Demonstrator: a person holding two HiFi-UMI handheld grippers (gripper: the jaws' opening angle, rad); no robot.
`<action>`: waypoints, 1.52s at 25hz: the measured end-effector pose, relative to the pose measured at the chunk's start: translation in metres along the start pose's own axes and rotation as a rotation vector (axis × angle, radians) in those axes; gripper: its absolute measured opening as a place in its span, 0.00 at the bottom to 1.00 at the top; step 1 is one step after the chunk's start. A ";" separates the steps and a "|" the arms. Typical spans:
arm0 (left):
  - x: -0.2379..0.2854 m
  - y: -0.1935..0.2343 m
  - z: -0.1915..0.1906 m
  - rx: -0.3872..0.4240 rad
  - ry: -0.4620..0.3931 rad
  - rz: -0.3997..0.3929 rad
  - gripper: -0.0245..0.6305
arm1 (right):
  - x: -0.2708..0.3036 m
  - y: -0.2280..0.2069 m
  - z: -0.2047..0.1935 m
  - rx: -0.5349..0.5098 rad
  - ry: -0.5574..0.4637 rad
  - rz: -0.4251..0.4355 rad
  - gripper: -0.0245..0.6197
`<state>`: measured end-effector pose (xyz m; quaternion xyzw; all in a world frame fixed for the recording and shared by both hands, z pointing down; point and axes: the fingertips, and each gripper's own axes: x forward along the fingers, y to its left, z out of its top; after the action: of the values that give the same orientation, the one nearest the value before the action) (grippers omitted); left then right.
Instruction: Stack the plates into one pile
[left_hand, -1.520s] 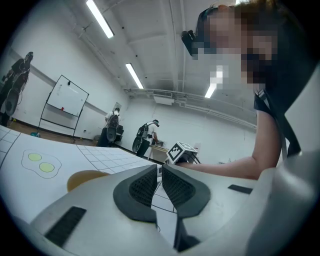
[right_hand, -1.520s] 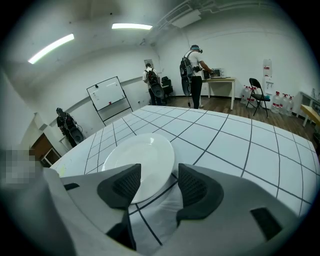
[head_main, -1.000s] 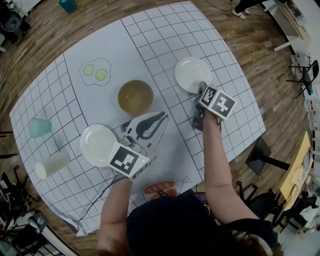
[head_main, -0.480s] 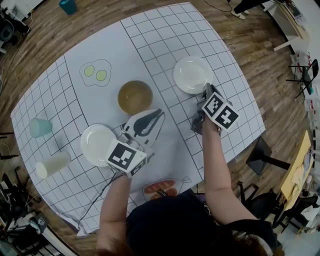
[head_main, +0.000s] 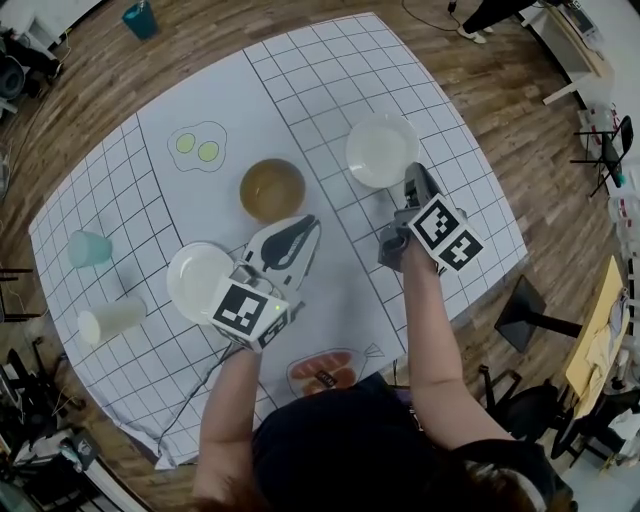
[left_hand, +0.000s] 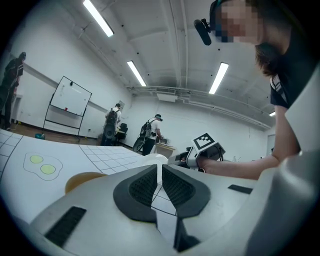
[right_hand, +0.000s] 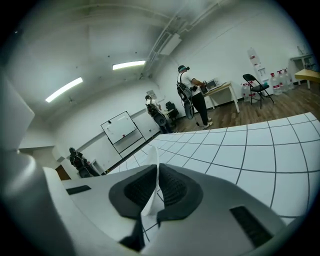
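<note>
A: Starting nearest the person (head_main: 350, 450), what's printed there?
B: An orange food picture (head_main: 325, 370) on the gridded mat (head_main: 330, 80). It has a small dark label, with lettering too small to read.
A: And the left gripper (left_hand: 160, 171)?
B: Just past that picture, over the mat. Its jaws are pressed together with nothing between them. Its marker cube (head_main: 248, 312) carries only black-and-white square patterns.
A: Where are the plates?
B: The left plate (head_main: 195, 280) lies flat on the mat, just beside that gripper. The right plate (head_main: 380, 150) is well apart from it, farther out on the person's right, beyond a fish drawing (head_main: 290, 245).
A: Is anything holding it?
B: The right gripper (right_hand: 156, 175). Its jaws are closing, and the plate's white rim is pinched between the dark pads (right_hand: 176, 189).
A: What's between the plates?
B: A brown bowl (head_main: 272, 190), upright. Beyond it is a fried-egg drawing (head_main: 196, 146).
A: Anything off to the side?
B: On the left, a white cup (head_main: 110, 320) on its side and a teal cup (head_main: 88, 248) standing. Farthest out, a teal bin (head_main: 140, 18) stands on the wood floor (head_main: 500, 100).
</note>
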<state>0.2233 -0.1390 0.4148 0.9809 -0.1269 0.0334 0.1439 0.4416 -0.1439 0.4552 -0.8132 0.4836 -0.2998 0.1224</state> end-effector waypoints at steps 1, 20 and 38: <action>-0.003 -0.001 0.002 0.001 -0.004 0.003 0.08 | -0.003 0.005 0.002 -0.003 -0.003 0.016 0.09; -0.088 -0.010 0.034 0.067 -0.051 0.116 0.08 | -0.079 0.083 -0.010 -0.084 0.023 0.184 0.09; -0.210 0.016 0.042 0.069 -0.088 0.340 0.08 | -0.175 0.187 -0.050 -0.111 0.086 0.377 0.09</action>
<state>0.0179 -0.1163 0.3573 0.9501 -0.2961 0.0187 0.0965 0.2168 -0.0827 0.3387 -0.7003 0.6479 -0.2788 0.1105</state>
